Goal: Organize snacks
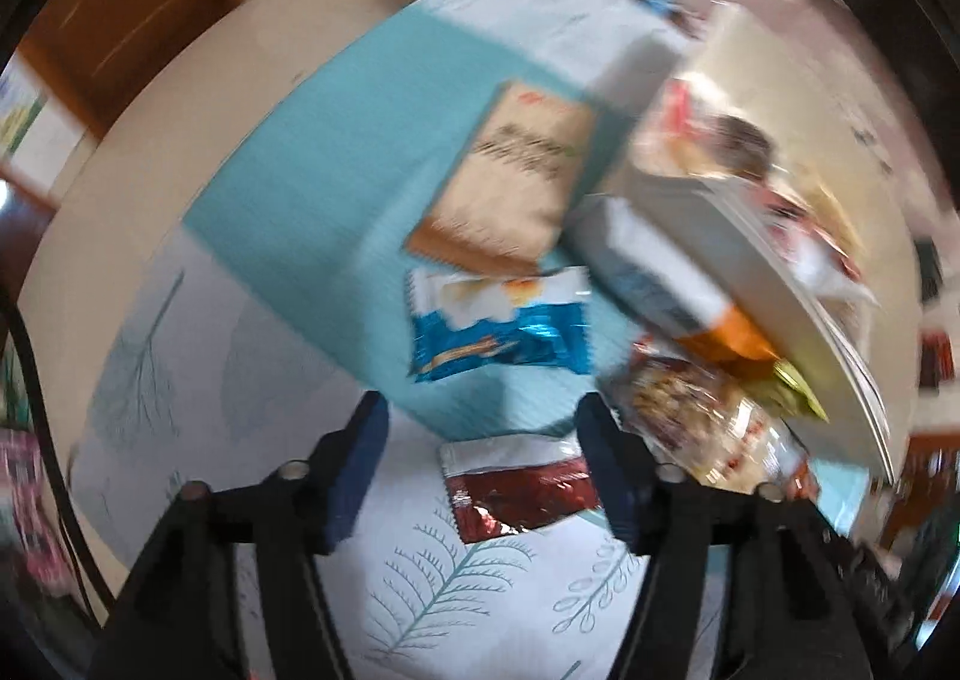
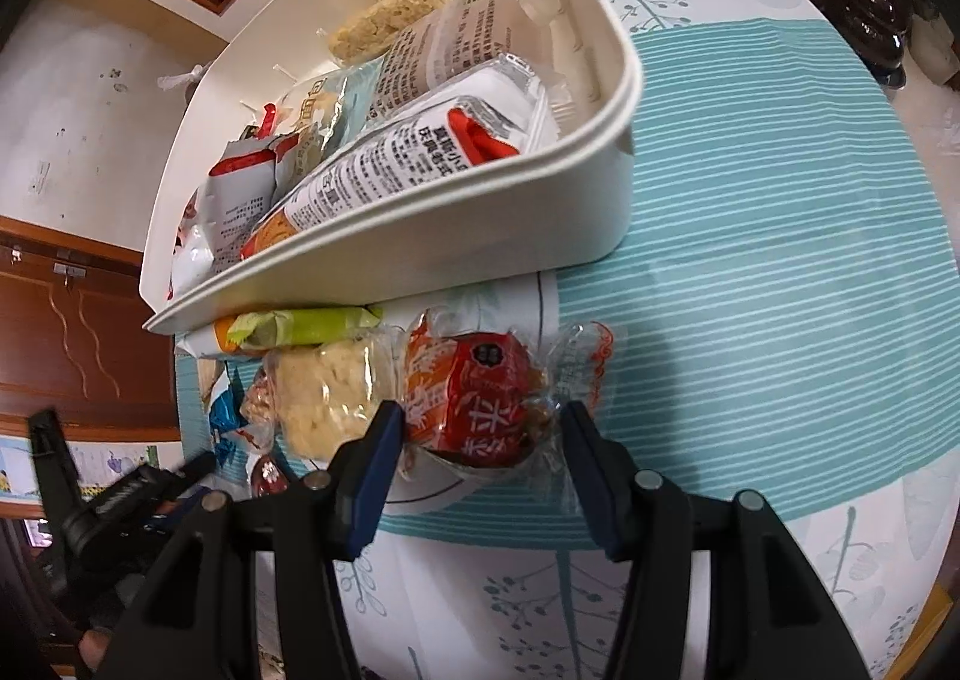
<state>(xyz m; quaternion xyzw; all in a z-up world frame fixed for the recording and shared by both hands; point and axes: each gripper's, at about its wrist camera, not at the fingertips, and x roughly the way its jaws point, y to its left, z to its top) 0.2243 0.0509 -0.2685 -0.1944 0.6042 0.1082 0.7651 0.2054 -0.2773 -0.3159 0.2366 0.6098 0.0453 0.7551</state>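
The right wrist view showed the right gripper (image 2: 477,443) with its jaws spread wide, a red-wrapped snack (image 2: 480,401) lying between the blue pads (image 2: 372,476) though neither pad clearly pressed it; just left of it sat a pale crumbly snack in clear wrap (image 2: 327,401), and behind that a green-ended packet (image 2: 300,329) tucked under the edge of the white bin (image 2: 480,224); the bin held several printed packets (image 2: 420,140) and rested on the teal-and-white tablecloth (image 2: 750,260). The left wrist view was blurred; the left gripper (image 1: 483,470) hung with its jaws apart and empty above a dark red packet (image 1: 516,494); beyond lay a blue packet (image 1: 498,326) and a tan box (image 1: 516,176).
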